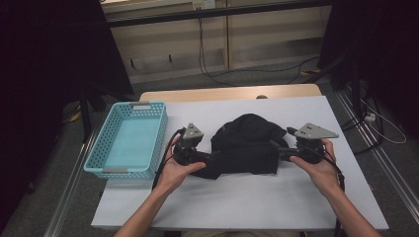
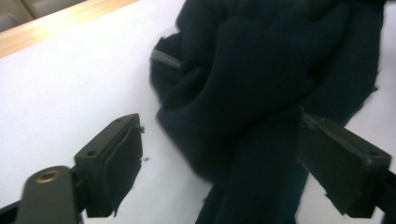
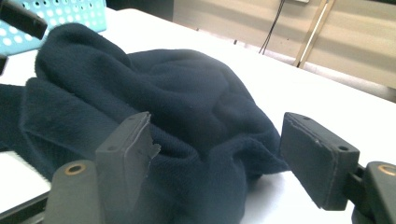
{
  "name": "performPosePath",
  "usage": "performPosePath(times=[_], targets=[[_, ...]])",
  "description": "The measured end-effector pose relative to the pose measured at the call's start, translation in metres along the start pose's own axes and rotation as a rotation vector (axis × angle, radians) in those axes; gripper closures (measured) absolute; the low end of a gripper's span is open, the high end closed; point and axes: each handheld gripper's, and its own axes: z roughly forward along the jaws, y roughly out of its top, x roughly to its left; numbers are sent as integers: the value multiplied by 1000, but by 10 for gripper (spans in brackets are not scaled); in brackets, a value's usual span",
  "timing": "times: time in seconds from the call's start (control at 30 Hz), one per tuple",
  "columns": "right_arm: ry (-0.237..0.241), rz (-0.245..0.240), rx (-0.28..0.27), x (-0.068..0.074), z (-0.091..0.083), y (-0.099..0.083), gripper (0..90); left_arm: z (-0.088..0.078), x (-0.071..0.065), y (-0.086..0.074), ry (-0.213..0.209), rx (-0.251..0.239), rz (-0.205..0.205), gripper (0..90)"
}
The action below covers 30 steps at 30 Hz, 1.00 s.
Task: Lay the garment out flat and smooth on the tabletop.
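Observation:
A dark navy fleece garment [image 1: 247, 140] lies bunched in the middle of the white table [image 1: 247, 202]. My left gripper [image 1: 208, 158] is at the garment's left edge and my right gripper [image 1: 277, 151] is at its right edge, each held in a hand. In the left gripper view the left gripper [image 2: 219, 168] stands open, with a fold of the garment [image 2: 261, 70] between the jaws and the left pad [image 2: 122, 163] over bare table. In the right gripper view the right gripper [image 3: 222, 158] is also open. The garment's hem [image 3: 177, 88] lies between its pads, which stand apart from the cloth.
A turquoise plastic basket [image 1: 128, 173] with nothing in it sits at the table's left edge, and its wall [image 3: 70, 11] shows beyond the garment. A short zipper [image 2: 166, 59] shows on the garment. Bare table lies in front of the garment and behind it.

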Motion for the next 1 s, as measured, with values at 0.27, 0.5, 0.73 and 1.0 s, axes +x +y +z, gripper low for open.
performPosePath(times=[0.27,0.5,0.73,1.0], targets=[[27,-1,57,1,42,11,127,31,4,16,16,-3,-15,114],[53,-6,119,7,78,12,88,57,2,8,49,57,32,173],[113,2,166,13,87,3,76,73,23,-15,-107,52,-148,159],[208,32,212,16,90,-1,265,68,19,-15,-214,76,-138,416]])
